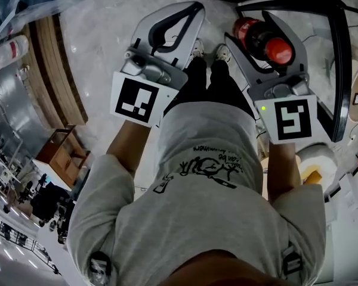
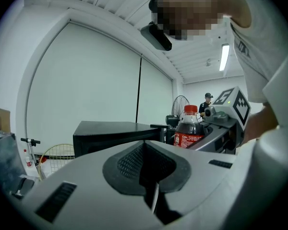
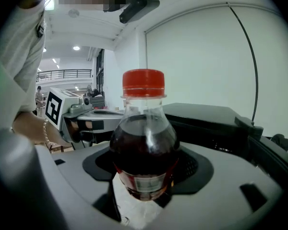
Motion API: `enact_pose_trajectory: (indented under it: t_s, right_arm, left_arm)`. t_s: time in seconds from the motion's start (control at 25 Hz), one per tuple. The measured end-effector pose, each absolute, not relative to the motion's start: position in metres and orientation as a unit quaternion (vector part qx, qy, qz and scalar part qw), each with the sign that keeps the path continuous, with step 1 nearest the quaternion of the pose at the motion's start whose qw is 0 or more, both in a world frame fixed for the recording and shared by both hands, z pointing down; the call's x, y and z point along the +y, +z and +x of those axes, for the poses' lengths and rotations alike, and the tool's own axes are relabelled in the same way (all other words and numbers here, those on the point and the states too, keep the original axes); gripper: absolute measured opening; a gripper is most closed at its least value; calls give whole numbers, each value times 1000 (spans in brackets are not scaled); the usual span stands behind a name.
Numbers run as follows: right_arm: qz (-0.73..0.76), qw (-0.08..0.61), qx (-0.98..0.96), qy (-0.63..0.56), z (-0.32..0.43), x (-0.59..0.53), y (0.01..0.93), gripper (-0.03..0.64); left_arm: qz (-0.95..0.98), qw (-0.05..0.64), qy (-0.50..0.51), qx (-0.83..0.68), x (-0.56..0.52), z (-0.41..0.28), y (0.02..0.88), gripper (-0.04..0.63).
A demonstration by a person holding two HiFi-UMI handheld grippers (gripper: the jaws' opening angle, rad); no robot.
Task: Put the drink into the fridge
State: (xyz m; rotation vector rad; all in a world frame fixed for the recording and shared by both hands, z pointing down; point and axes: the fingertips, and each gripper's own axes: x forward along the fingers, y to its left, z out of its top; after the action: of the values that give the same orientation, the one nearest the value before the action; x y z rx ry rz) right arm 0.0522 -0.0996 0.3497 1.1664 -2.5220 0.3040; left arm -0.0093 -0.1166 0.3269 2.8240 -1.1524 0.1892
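The left gripper [image 2: 151, 181] has its jaws together, with nothing between them. The right gripper [image 3: 144, 190] stands wide and clamps the cola bottle [image 3: 144, 147], which is upright, low on its body. A black box [image 3: 206, 116] (probably the fridge) lies straight ahead beyond the bottle; the head view does not show it plainly.

The pale floor [image 1: 107, 46] lay bare beneath and ahead of the left gripper [image 1: 191, 14], giving open passage as far as the wooden shelving [image 1: 51, 70] along the floor's left edge. The right gripper [image 1: 256, 34] had less room: a black frame [image 1: 340, 58] stood just beside it on its outer side. Ahead of both grippers a black box [image 2: 115, 134] blocked the way, with open air above its flat top. The person's shoes [image 1: 209, 52] stood between the grippers. A bottle [image 1: 268, 43] filled the right gripper's jaws.
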Motion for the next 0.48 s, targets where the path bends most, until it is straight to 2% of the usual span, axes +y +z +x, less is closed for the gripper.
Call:
enact_pose_trajectory:
  t_s: [0.48]
  right_arm:
    - [418, 189, -881, 112, 50, -113, 399, 313]
  left_arm:
    - [923, 40, 71, -376, -126, -12, 375, 21]
